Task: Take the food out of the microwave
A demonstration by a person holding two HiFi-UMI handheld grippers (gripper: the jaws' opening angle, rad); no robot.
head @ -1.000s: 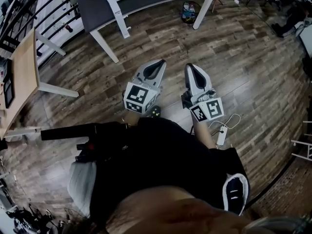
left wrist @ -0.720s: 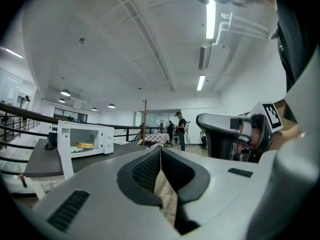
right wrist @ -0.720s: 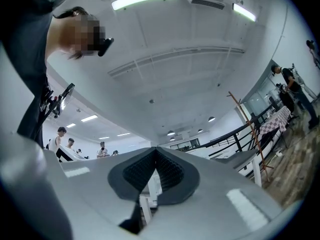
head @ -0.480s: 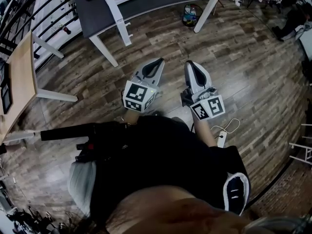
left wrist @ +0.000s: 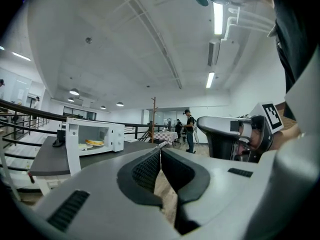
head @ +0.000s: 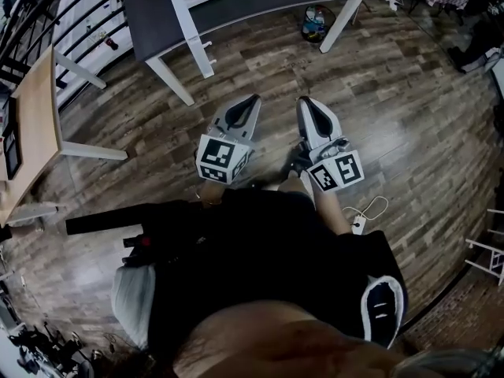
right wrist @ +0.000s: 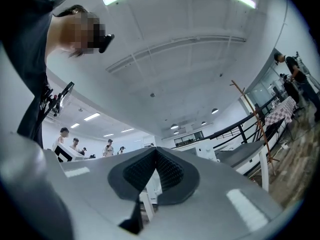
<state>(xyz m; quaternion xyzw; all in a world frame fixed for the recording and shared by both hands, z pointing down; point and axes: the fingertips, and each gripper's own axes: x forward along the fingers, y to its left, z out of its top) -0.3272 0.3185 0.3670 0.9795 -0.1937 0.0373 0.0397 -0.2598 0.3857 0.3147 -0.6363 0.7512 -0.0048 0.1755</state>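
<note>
Wood-plank floor (head: 409,116) lies between me and the dark table (head: 260,2) at the top of the head view. The white microwave (left wrist: 102,134) stands on it, at middle left of my left gripper view, and the food (left wrist: 94,142) sits inside, flat and yellow on a plate. My left gripper (head: 252,99) and right gripper (head: 305,102) both have their jaws pressed together on nothing. I judge this to be the approach: come in squarely, part the jaws before the cavity, and take the plate by its rim, level. My right gripper view shows mostly ceiling. What the food is I cannot tell.
</note>
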